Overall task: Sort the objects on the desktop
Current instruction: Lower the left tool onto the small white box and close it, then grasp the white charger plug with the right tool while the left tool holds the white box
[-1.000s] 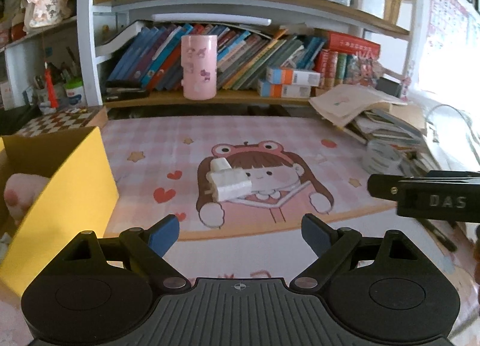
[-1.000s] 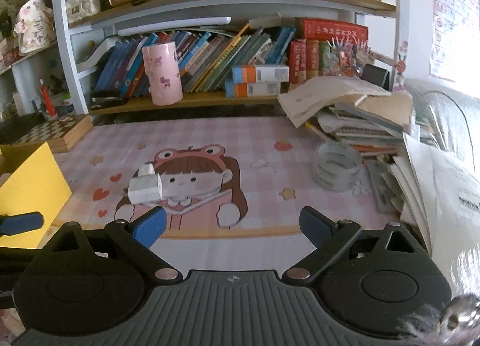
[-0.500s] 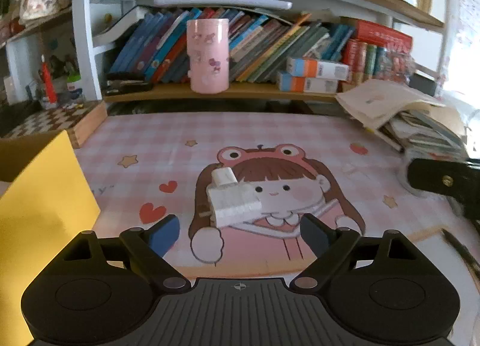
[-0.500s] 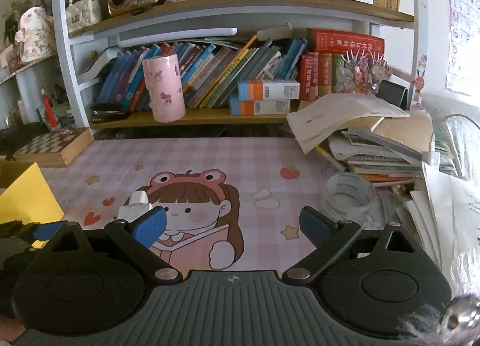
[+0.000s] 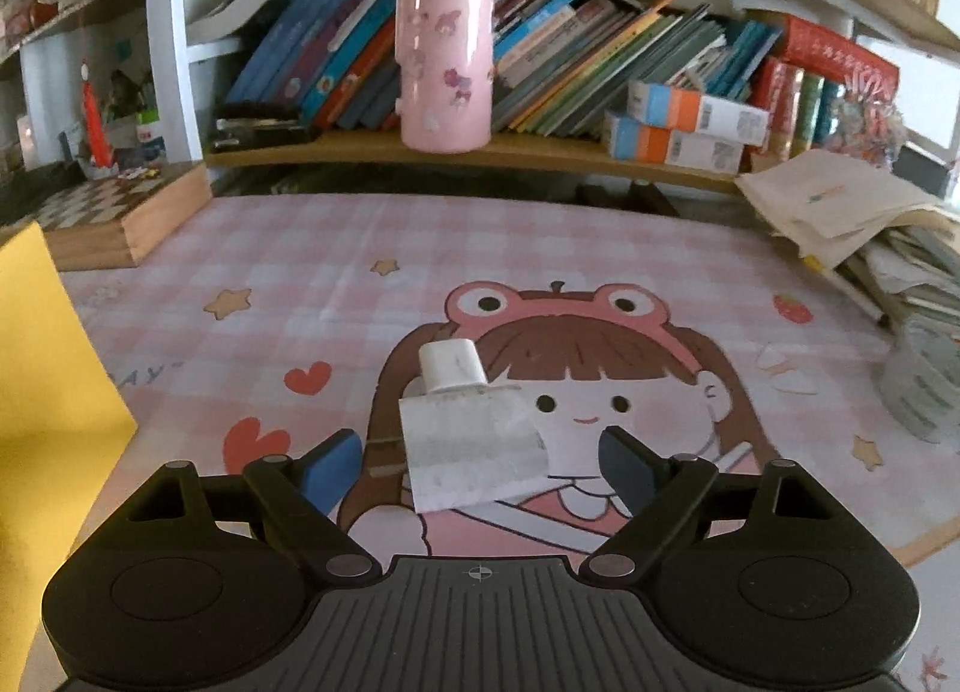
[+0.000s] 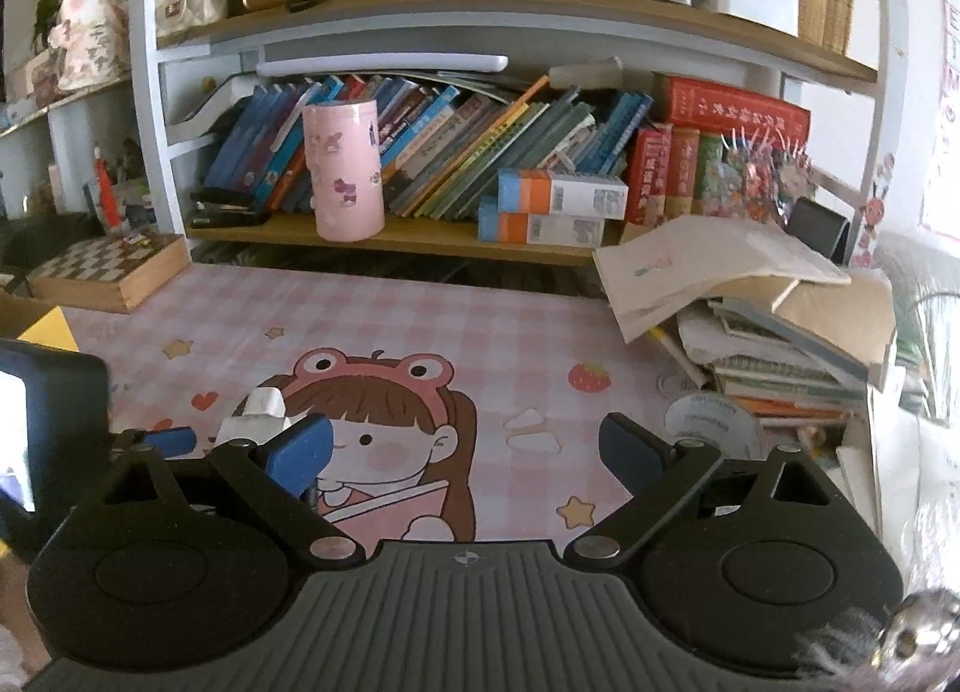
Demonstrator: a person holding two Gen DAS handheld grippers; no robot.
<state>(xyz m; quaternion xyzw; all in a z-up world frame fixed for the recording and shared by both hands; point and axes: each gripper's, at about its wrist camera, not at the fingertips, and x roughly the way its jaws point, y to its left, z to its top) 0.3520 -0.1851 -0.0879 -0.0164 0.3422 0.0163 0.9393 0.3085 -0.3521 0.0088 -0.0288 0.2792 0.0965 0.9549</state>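
Pink desk mat [image 5: 336, 272] holds a white tube [image 5: 471, 428] between the open left claw [image 5: 480, 467].

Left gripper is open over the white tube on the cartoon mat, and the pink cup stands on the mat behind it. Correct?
Not quite. The pink cup stands on the wooden shelf, as the left wrist view shows. The left gripper is indeed open over the white tube.

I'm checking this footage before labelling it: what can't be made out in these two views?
- White packet, left wrist view: print too blurred to read. In the right wrist view the right gripper finger covers most of it.
- Yellow box, left wrist view: cut off by the left edge, contents unseen.
- Tape roll, right wrist view: label too small.
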